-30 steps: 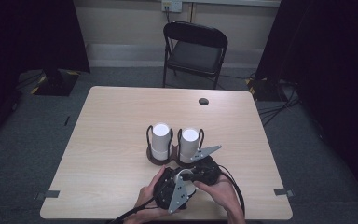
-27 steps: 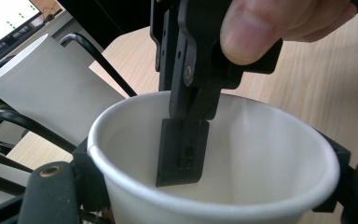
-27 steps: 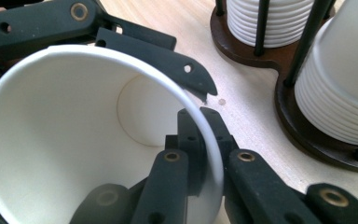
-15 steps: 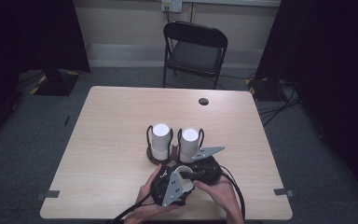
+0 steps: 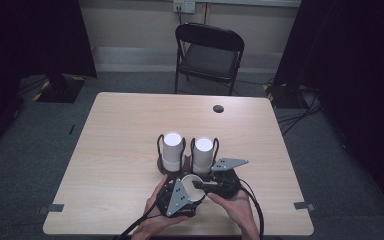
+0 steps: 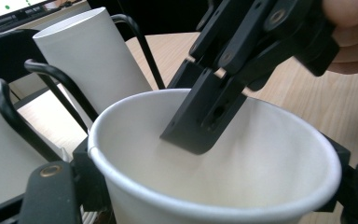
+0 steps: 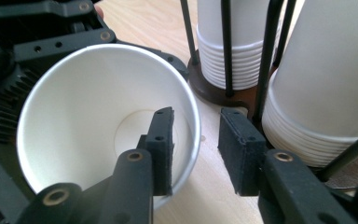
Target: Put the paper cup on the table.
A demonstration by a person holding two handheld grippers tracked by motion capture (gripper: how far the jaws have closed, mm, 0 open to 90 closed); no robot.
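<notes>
A white paper cup [image 5: 192, 186] is gripped from both sides by my left gripper [image 5: 189, 189], shut on it near the table's front edge. In the left gripper view the cup [image 6: 242, 158] opens toward the camera, and one jaw of the right gripper dips inside it. My right gripper [image 7: 196, 149] is open and straddles the cup's rim [image 7: 193, 116], one jaw inside and one outside. Just behind stand two stacks of white cups [image 5: 172, 149] [image 5: 203, 152] in a black wire holder [image 5: 166, 169].
The light wooden table [image 5: 125, 130] has a small dark round hole [image 5: 218, 108] near its far edge. A black folding chair [image 5: 207, 55] stands behind the table. The cup stacks [image 7: 326, 79] are close to the right gripper's outer jaw.
Both hands have stayed almost in place at the table's front. The grippers and the cup have shifted only slightly.
</notes>
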